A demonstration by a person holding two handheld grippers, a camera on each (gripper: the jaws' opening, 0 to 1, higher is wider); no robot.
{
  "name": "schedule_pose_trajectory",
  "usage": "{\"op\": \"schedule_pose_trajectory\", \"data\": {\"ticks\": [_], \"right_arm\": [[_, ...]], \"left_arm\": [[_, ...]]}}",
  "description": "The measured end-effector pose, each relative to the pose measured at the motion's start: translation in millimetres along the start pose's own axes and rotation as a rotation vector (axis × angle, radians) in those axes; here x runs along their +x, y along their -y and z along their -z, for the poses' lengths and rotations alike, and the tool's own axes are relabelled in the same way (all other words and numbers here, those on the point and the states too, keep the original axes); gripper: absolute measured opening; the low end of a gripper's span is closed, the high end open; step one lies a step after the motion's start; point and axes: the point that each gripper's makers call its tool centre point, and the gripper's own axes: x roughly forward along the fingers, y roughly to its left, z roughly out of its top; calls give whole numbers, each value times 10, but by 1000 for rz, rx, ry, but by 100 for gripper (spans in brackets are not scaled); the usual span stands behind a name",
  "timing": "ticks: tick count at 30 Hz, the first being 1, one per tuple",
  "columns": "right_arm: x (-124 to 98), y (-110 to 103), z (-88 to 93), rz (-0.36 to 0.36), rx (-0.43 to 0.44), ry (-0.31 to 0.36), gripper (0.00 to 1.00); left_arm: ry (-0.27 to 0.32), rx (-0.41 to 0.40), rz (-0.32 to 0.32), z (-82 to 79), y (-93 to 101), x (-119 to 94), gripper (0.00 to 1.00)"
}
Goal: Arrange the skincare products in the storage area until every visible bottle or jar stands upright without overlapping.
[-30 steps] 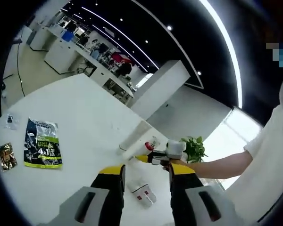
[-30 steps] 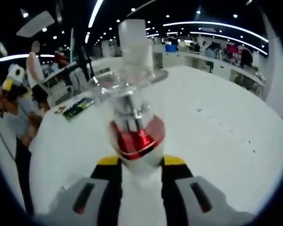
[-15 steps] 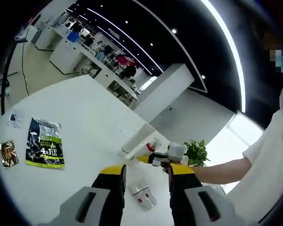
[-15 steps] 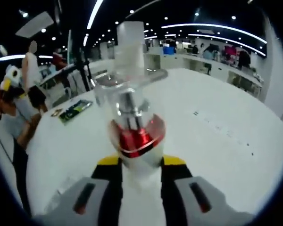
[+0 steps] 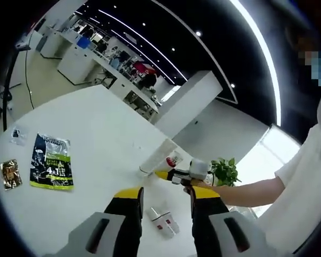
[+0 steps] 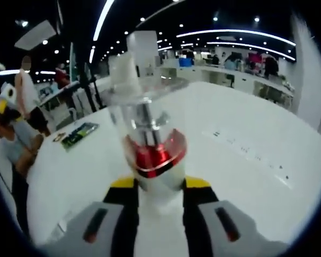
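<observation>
Gripping a pump bottle (image 6: 150,155), the right claw (image 6: 155,187) holds it above the tabletop (image 6: 246,176) — left claw (image 5: 163,194) released over a toppled bottle (image 5: 161,221).

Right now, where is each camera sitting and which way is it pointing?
Left gripper view: rides the left gripper, looking down across the white table at a lying bottle, a tube and a dark packet; the person's forearm and right gripper enter from the right.
Right gripper view: rides the right gripper, facing along the table, jaws shut on a red-collared pump bottle close to the lens.
Shared: the table, that packet, and the held bottle.
</observation>
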Motion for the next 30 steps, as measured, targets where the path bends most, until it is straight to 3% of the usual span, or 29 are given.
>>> {"op": "schedule_pose_trajectory", "data": {"ticks": [14,30], "right_arm": [[57,-17,-36,-7,-26,7,29],[76,11,-61,35,46,28,34]], "left_arm": [[9,13,-20,22,7,-30,36],[13,5,-42,93,-5,-104,36]]}}
